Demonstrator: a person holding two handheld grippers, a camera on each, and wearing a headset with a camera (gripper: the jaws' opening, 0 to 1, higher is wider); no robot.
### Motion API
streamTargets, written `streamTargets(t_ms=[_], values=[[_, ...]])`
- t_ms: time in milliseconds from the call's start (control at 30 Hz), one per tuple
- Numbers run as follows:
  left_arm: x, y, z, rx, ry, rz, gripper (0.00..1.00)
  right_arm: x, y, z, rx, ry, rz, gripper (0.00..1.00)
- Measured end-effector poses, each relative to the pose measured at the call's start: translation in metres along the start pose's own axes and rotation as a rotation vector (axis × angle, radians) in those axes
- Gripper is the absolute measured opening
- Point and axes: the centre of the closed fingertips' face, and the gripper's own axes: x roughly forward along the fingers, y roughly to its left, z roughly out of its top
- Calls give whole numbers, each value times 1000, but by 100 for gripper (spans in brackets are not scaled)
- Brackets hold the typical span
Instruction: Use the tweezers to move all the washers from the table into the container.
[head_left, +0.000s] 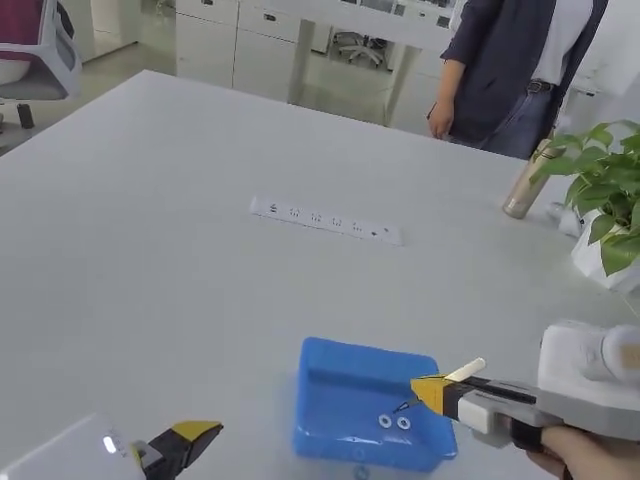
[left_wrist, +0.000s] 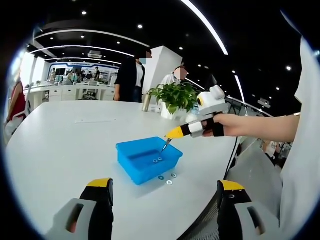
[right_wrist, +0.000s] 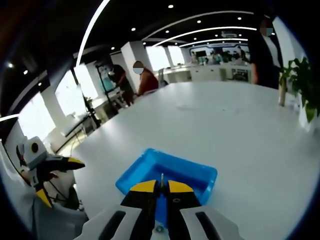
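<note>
Washers (left_wrist: 169, 182) like these are thin, stiff metal rings, light and slick, and they lie flat, so I'd say they are best nipped across the rim with one tip through the hole or lifted by an edge. Squeeze carelessly and one will likely skate away.

The right gripper (right_wrist: 157, 187) has its fingers (right_wrist: 144, 186) clenched on the tweezers (right_wrist: 161, 180), whose tips point down into the container (right_wrist: 150, 155), just above its floor. I cannot tell whether a washer sits between the tips. Two washers lie on the container's floor, close together. About three more lie on the surface (left_wrist: 60, 150), just beside the container's near wall.

The left gripper (left_wrist: 165, 184) hangs well apart from the container, its fingers (left_wrist: 100, 183) spread wide and holding nothing.
</note>
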Motion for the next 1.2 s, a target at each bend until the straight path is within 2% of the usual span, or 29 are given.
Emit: streamTargets(t_ms=[133,300,467,700,1033,1200], values=[[0,-1,0,2,1,-5,87,-9,17,1,27,-24,35,3],[1,-2,-1,2,4,-8,87,-18,30,-11,44,-14,65,3],[1,-3,-2,0,9,-9,87,-23,27,-30,84,7,61,3],[1,-3,-2,1,10,-9,87,-18,20,-52,99,49,34,3],[-1,0,-5,-5,13,0,87,-11,19,-67,95,74,11,3],[-2,1,-6,-8,13,5,87,-10,12,-74,59,77,-34,3]])
